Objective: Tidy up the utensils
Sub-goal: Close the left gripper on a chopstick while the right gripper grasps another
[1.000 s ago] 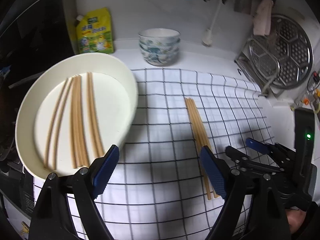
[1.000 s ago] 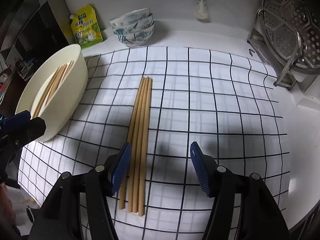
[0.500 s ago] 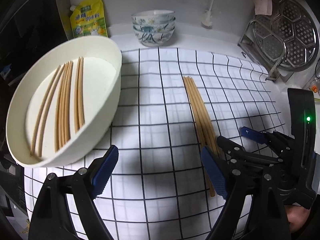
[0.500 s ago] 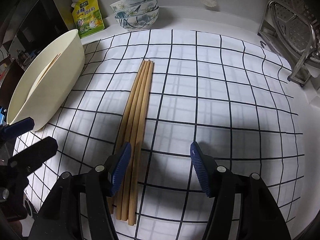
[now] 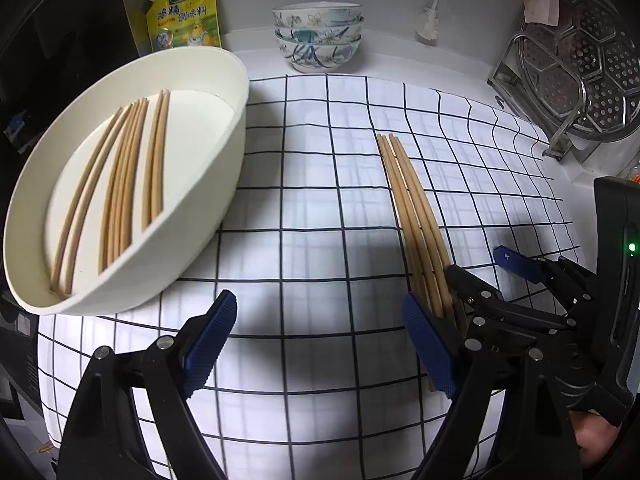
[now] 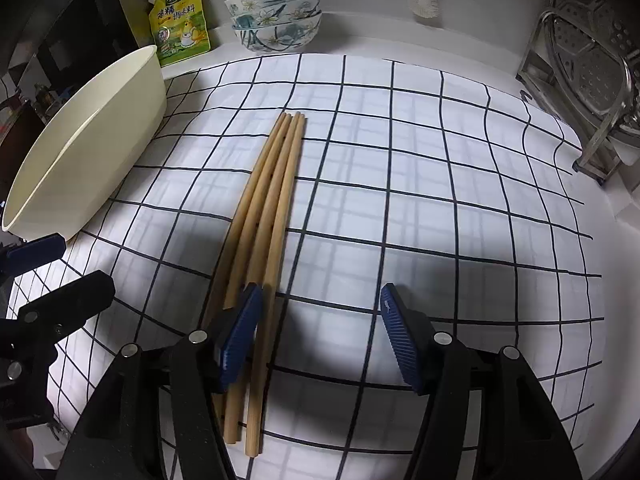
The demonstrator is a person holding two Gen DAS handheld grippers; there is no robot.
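Several wooden chopsticks (image 6: 266,216) lie side by side on the checked cloth (image 6: 420,184); they also show in the left wrist view (image 5: 412,208). My right gripper (image 6: 320,334) is open and low over their near ends, its left finger (image 6: 240,334) resting over the bundle. My left gripper (image 5: 320,346) is open and empty above the cloth, left of the bundle. The cream oval basin (image 5: 224,184) at the left holds several more chopsticks (image 5: 120,184). The right gripper shows in the left wrist view (image 5: 480,284).
A stack of patterned bowls (image 5: 318,36) and a yellow pouch (image 5: 184,12) stand at the back wall. A metal rack with a steamer plate (image 5: 580,68) stands at the right. A dark appliance sits left of the basin (image 6: 84,136).
Both grippers have moved lower and closer to the cloth. The right gripper has come down over the near ends of the loose chopsticks. Nothing was taken hold of.
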